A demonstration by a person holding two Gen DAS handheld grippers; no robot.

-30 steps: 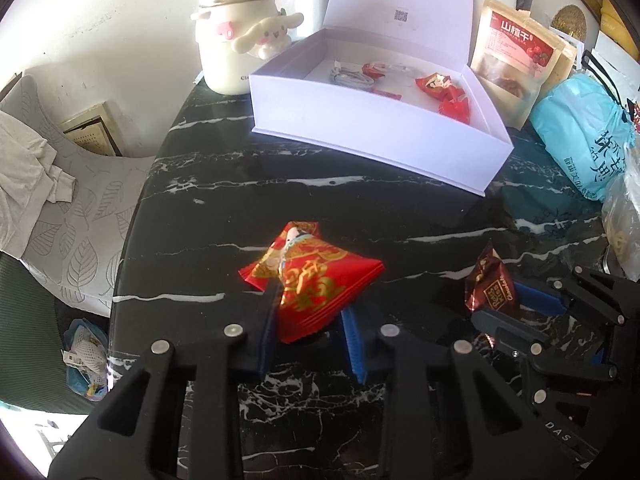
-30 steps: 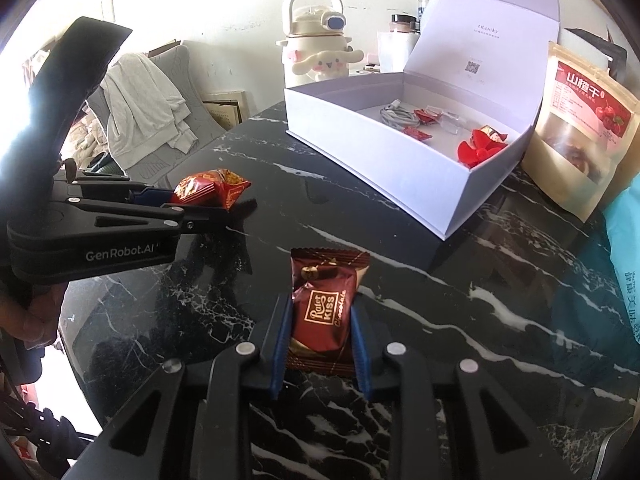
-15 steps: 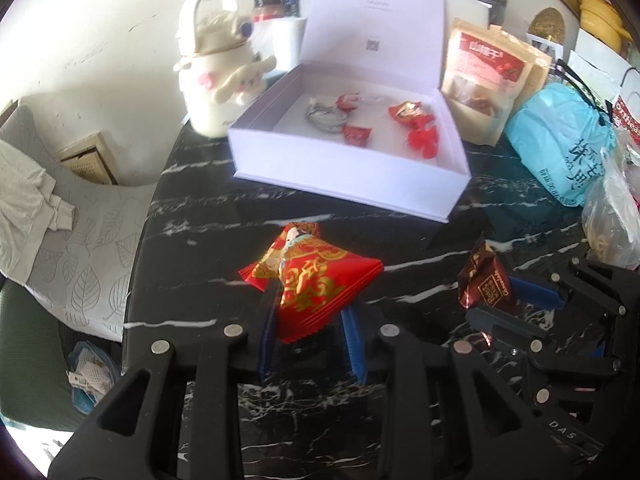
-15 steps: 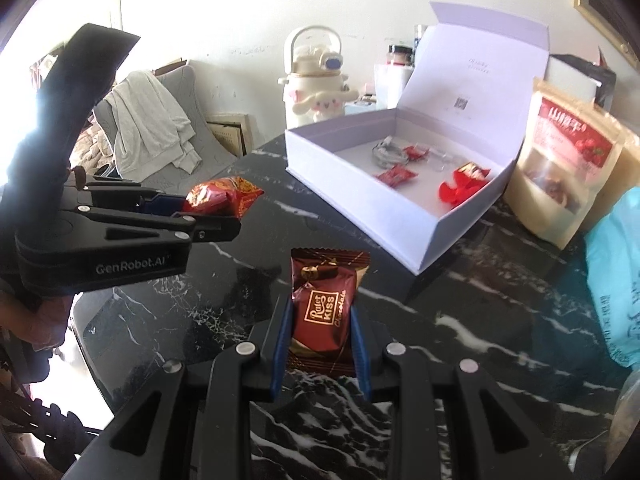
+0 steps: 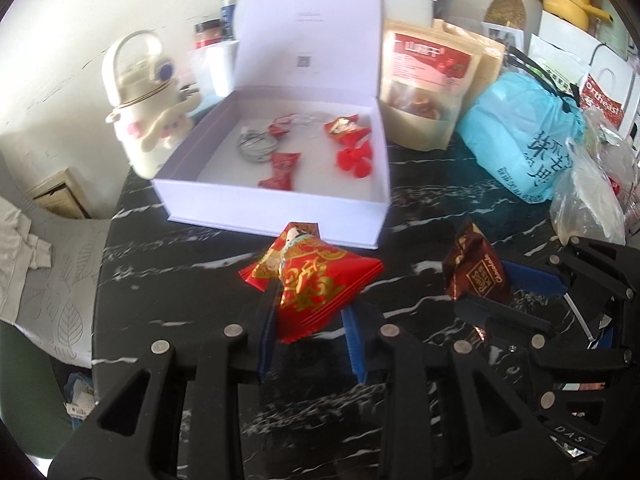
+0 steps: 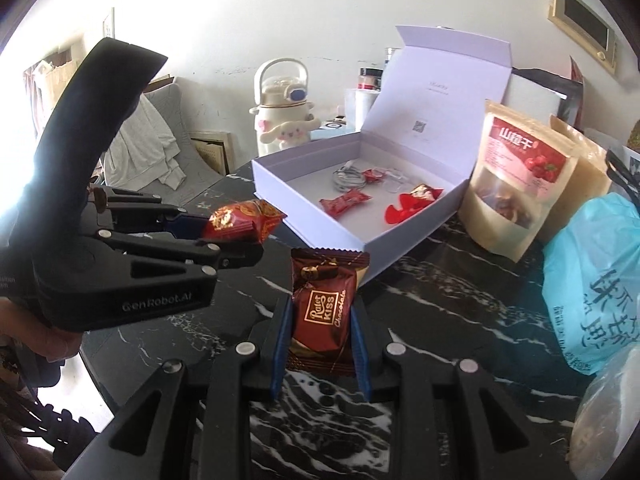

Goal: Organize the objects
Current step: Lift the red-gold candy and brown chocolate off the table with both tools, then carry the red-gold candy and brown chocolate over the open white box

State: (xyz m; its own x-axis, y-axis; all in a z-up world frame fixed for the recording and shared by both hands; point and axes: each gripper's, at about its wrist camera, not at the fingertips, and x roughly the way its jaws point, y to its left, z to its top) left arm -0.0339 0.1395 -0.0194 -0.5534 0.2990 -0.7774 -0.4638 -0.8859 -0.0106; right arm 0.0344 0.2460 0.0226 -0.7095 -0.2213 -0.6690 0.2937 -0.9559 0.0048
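Nearing open white box (image 5: 276,216), now closer than a second ago: left gripper (image 5: 308,332) clamps red candy (image 5: 312,280), right gripper (image 6: 320,344) clamps chocolate (image 6: 324,312); drop-in likely next.

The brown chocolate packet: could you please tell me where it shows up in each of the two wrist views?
Left wrist view: the brown chocolate packet sits right of centre, clamped in the right tool.
Right wrist view: it is at lower centre, between that tool's blue pads.
Shared landmark: the open white box lies beyond it in both.
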